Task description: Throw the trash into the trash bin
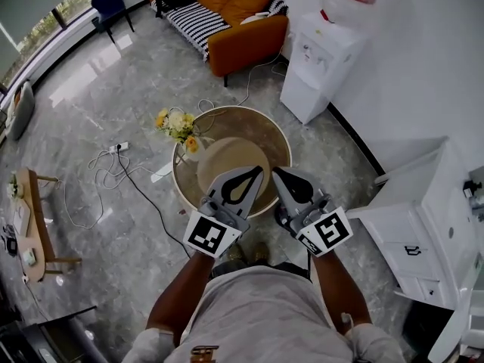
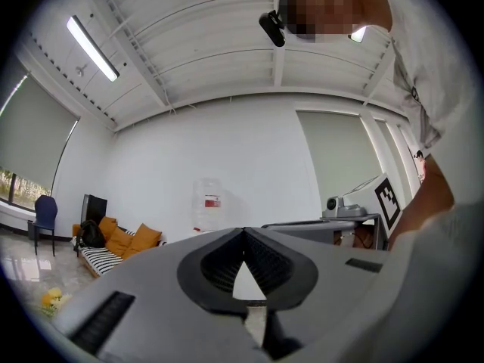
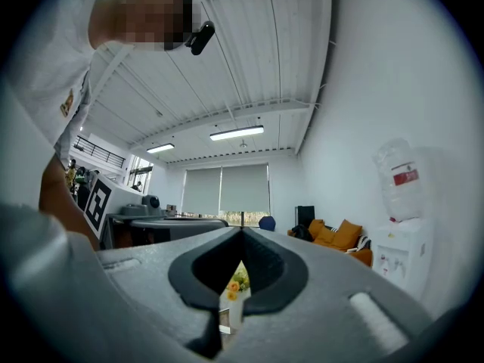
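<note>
My left gripper (image 1: 259,171) and right gripper (image 1: 277,172) are held side by side, pointing out level over a round wooden table (image 1: 281,138). On both, the jaws meet at the tips with nothing between them. The left gripper view shows my left gripper (image 2: 243,231) shut against a white wall. In the right gripper view, my right gripper (image 3: 242,231) is shut too, with a vase of yellow flowers (image 3: 236,286) seen through the gap behind its tips. That vase of flowers (image 1: 180,127) stands at the table's left rim. No trash and no bin show in any view.
An orange sofa (image 1: 238,13) and a blue chair (image 1: 110,0) stand at the far side. A white water dispenser (image 1: 321,63) is against the right wall, and a white cabinet (image 1: 423,229) is nearer. Cables (image 1: 113,174) trail over the floor, and a low wooden table (image 1: 34,225) stands at left.
</note>
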A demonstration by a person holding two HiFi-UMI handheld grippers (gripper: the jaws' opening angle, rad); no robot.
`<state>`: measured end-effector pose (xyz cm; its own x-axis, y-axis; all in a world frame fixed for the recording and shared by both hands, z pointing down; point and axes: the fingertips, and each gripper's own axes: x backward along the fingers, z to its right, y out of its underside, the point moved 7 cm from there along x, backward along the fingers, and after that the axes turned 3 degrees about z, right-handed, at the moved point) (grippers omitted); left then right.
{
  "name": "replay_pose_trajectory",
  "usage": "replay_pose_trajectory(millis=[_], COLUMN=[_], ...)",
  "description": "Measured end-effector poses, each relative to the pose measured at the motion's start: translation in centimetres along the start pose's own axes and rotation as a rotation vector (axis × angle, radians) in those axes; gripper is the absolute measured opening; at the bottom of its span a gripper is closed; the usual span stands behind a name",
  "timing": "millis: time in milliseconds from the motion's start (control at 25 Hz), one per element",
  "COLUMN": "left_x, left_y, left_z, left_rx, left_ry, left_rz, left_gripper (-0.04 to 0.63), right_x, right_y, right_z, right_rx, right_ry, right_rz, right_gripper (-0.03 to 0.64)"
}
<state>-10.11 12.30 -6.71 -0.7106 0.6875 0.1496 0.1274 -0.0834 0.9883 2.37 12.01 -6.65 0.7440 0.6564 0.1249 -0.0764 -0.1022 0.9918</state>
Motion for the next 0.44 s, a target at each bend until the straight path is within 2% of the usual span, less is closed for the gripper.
replay_pose_trajectory(millis=[440], left_x=[0.2], left_y=[-0.6], left_z=[-1.3], left_rx=[-0.003], left_ry=[-0.009], left_rz=[0.017], left_gripper=[0.000], right_x=[-1.4], right_y=[-0.9], right_z=[0.0], right_rx=[0.031], right_ry=[-0.011], right_rz=[0.006], right_gripper=[-0.002])
